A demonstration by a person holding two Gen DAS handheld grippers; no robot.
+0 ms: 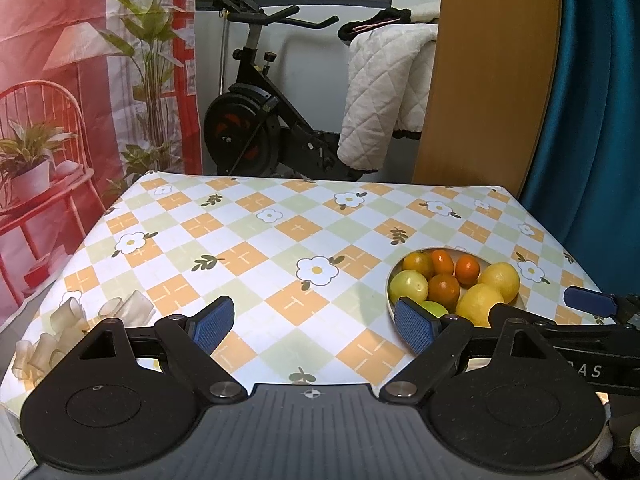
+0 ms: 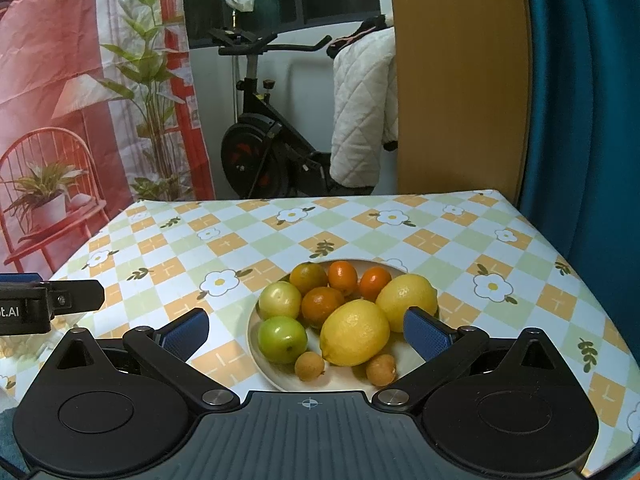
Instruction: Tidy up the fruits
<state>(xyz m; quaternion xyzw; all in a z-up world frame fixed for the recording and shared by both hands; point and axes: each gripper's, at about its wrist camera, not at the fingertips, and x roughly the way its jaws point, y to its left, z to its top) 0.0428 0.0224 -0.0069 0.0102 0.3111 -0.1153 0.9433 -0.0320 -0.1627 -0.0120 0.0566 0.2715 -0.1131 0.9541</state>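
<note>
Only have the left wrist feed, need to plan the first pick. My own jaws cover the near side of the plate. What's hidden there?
Observer: Two small tan fruits sit at the plate's near edge, seen from the right wrist.
Operator: I see only a sliver of green below the top one. A whole fruit?
Observer: Yes, a second green fruit, whole, beside the front lemon.
Operator: Right gripper holding anything?
Observer: No. The right gripper has its jaws open, and its pads touch no fruit.
</note>
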